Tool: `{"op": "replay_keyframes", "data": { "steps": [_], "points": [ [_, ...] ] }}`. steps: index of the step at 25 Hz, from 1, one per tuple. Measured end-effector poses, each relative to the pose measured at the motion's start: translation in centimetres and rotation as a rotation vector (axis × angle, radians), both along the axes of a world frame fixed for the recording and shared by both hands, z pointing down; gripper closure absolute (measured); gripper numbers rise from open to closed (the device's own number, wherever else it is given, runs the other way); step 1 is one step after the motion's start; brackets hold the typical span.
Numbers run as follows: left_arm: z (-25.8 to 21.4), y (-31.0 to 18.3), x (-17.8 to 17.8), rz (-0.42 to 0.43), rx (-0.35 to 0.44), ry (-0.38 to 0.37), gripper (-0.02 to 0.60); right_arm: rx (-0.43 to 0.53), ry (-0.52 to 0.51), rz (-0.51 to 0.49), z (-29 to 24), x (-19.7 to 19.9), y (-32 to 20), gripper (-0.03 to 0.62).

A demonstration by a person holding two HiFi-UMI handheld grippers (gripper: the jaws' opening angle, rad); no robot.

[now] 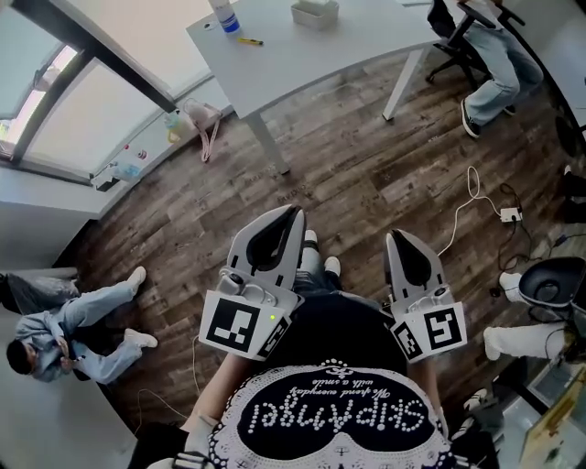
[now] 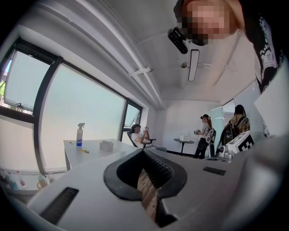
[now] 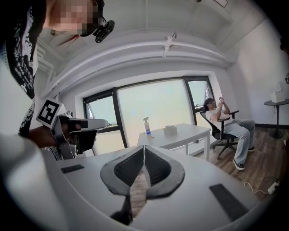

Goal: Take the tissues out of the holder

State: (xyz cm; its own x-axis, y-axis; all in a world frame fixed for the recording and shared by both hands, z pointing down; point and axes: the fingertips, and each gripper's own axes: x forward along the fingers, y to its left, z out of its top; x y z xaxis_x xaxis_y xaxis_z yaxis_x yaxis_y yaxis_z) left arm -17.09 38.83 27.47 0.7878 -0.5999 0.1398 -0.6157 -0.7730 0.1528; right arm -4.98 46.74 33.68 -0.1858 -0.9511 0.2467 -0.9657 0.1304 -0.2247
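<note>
1. On the white table (image 1: 302,46) across the room stands the holder (image 1: 315,13), well apart from both grippers. It is a small, pale, box-shaped thing with white showing at its top, too small for finer detail.
2. One holder is on that table. Sharing the tabletop are one spray bottle (image 1: 224,14) with blue on it and one yellow pen (image 1: 251,41). The pen lies near the bottle and the holder sits farther along.
3. The left gripper (image 1: 295,213) is held low in front of the person's body, over the wood floor (image 1: 366,156). Its jaws are pressed together at the tips with nothing between them. In the left gripper view only floor shows through the gap behind the tips.
4. The right gripper (image 1: 396,236) is held beside it at much the same height. Its jaws are also pressed together and pinch nothing, as the right gripper view shows.
5. That makes two grippers, each carrying one cube with square markers, and both point toward the table.
6. Four other people can be counted. One sits on the floor (image 1: 64,330) at the left of the head view, and one sits in a chair (image 1: 494,55) by the table's far end. The left gripper view adds two standing (image 2: 205,135) near a small round table (image 2: 185,141).
7. One white cable (image 1: 472,197) trails across the floor to the right of the grippers.
</note>
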Motion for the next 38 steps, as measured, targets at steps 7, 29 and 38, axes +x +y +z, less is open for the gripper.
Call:
{"op": "replay_keyframes", "data": {
  "steps": [7,29,38],
  "points": [
    [0.2,-3.4,-0.7,0.021,-0.016,0.013,0.58,-0.017,0.019,0.0,-0.2,-1.2,-3.5,0.576],
    [0.2,-12.5,-1.2,0.109,-0.042,0.05,0.58,-0.024,0.038,0.062,-0.9,-3.2,-12.8,0.576],
    [0.2,-13.8,-0.4,0.098,-0.059,0.064,0.58,-0.049,0.039,0.07,-0.6,-2.2,-13.4,0.576]
  ]
}}
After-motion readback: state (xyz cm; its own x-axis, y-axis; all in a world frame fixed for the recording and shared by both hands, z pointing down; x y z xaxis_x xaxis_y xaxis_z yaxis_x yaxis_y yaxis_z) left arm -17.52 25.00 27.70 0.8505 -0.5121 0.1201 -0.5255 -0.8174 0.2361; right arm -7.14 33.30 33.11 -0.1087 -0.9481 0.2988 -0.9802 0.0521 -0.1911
